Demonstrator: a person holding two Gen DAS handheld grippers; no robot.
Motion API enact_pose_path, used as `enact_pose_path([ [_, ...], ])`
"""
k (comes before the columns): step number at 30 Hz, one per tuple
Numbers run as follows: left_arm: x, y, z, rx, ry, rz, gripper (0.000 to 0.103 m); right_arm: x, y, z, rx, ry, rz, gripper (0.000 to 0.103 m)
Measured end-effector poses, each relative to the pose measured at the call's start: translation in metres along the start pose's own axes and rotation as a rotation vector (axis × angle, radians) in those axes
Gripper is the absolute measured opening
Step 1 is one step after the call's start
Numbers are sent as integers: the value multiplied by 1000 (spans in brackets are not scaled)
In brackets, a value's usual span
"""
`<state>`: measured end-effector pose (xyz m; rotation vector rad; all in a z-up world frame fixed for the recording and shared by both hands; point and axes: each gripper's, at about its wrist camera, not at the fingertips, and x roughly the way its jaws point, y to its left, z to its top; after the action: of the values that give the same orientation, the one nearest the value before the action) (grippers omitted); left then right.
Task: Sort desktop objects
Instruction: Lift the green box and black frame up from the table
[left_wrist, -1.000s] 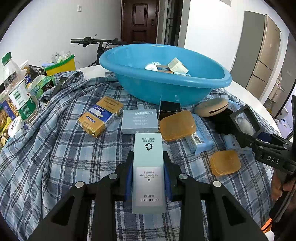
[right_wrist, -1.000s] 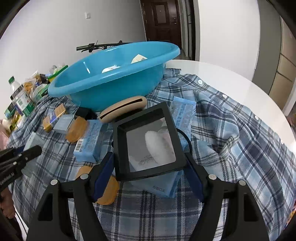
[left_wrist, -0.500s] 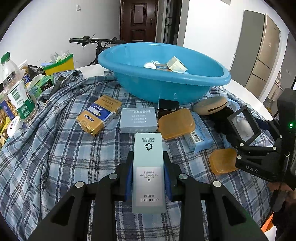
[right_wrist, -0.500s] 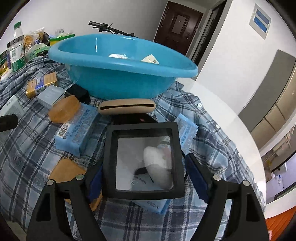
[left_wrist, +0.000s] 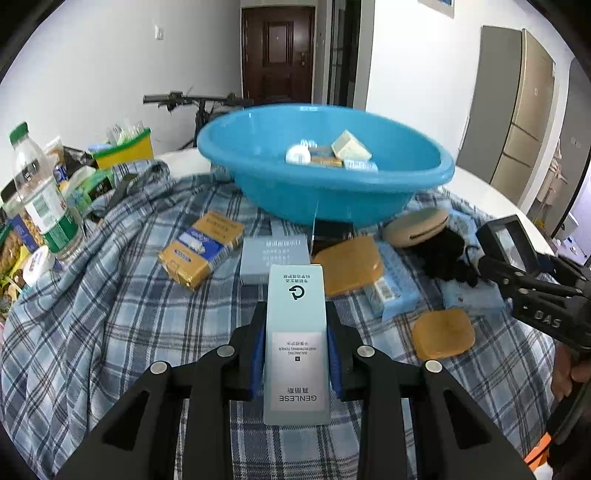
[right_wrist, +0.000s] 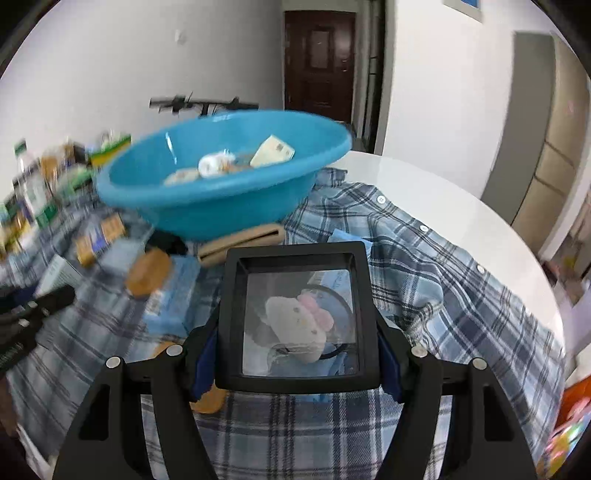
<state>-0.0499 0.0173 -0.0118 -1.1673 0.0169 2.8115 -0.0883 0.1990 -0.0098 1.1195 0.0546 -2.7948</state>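
Few items lie in the blue plastic basin (left_wrist: 424, 184); many remain on the plaid cloth (left_wrist: 92, 314). The left gripper (left_wrist: 295, 347) clamps a pale toner box (left_wrist: 296, 332), and the right gripper (right_wrist: 297, 354) is closing on a black-framed clear case (right_wrist: 299, 317).

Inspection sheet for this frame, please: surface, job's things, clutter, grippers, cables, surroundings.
Surface: white table draped with a plaid shirt.
Job's things: blue basin already holding a few small items; yellow box, grey box, two amber cases and blue packs lie loose in front of it.
Clutter: water bottle and snack packets at the table's left edge.
Grippers: left gripper shut on a pale toner box; right gripper closing on a black windowed box.
Cables: nothing seen.
Surroundings: dark door, bicycle, grey cabinets.
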Motion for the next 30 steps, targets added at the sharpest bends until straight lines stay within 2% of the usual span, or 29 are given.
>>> enact_pose_path([
  [5, -16, -3, 8, 2, -93, 27, 30, -26, -1, 6, 63, -77, 26, 68],
  [13, -52, -9, 28, 15, -249, 59, 30, -72, 12, 24, 33, -234, 41, 68],
  [21, -101, -15, 39, 21, -408, 53, 30, -112, 29, 28, -28, -396, 38, 68],
  [26, -129, -14, 47, 13, -478, 50, 30, -132, 33, 35, -24, -459, 74, 68],
  [30, -150, -15, 50, 11, -522, 75, 30, -146, 39, 39, -30, -512, 63, 68],
])
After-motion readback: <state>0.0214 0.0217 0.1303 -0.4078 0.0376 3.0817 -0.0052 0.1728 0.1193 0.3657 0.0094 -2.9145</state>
